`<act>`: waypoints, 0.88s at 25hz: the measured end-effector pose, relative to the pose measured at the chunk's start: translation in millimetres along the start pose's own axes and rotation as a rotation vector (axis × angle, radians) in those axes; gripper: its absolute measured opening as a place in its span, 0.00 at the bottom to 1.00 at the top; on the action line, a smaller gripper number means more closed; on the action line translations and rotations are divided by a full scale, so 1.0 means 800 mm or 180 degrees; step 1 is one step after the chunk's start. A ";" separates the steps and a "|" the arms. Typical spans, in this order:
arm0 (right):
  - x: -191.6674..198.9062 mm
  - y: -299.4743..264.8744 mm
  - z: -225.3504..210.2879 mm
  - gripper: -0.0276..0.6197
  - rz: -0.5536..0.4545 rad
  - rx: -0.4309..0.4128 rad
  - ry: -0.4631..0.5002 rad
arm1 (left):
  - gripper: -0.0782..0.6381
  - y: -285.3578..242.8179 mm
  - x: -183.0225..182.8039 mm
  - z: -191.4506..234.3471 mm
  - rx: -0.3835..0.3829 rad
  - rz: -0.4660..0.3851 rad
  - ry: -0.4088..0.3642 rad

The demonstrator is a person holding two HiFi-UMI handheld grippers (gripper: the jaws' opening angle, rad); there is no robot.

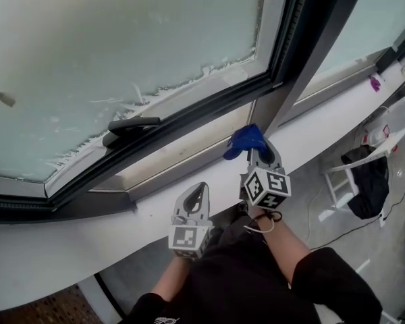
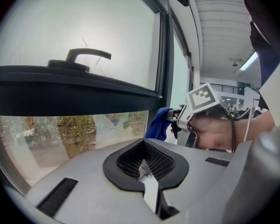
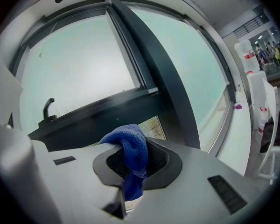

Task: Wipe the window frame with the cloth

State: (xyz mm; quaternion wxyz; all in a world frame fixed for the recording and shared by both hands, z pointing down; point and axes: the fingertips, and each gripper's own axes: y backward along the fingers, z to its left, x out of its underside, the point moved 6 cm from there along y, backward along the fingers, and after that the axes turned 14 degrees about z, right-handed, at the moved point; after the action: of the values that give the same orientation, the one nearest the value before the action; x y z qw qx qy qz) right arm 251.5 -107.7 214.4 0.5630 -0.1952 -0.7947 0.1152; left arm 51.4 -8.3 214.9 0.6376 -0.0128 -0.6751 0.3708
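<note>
A blue cloth (image 1: pixel 246 140) (image 3: pixel 130 155) (image 2: pixel 157 123) is pinched in my right gripper (image 1: pixel 258 152) (image 3: pixel 130 181), which is shut on it and held just in front of the dark window frame (image 1: pixel 189 117) near the upright post (image 1: pixel 317 59). The cloth's bunched end sticks out past the jaws toward the frame. My left gripper (image 1: pixel 197 196) (image 2: pixel 147 174) hangs lower left over the white sill (image 1: pixel 67 241), jaws shut with nothing between them. A black window handle (image 1: pixel 129 125) (image 2: pixel 79 57) (image 3: pixel 47 108) sits on the open sash.
The open sash's frosted pane (image 1: pixel 108 52) tilts inward above the sill. A white chair with dark clothing (image 1: pixel 364 177) stands on the floor at right, cables beside it. A small purple object (image 1: pixel 374 83) lies on the far sill.
</note>
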 end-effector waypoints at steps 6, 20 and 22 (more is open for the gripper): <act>-0.023 -0.082 -0.048 0.08 -0.0130 0.0071 -0.0414 | 0.12 -0.062 -0.016 -0.001 -0.0051 0.0100 0.0039; -0.056 -0.171 -0.063 0.08 -0.0591 -0.0016 -0.0692 | 0.12 -0.128 -0.041 0.003 -0.0155 -0.0047 0.0009; -0.057 -0.176 -0.064 0.08 -0.0647 0.0003 -0.0633 | 0.12 -0.130 -0.044 0.004 -0.0174 -0.0068 0.0019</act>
State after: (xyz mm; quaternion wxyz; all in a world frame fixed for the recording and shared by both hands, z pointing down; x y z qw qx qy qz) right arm 287.8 -256.2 249.6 0.4904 -0.1010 -0.8622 0.0767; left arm 102.6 -102.5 239.0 0.6429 -0.0242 -0.6832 0.3454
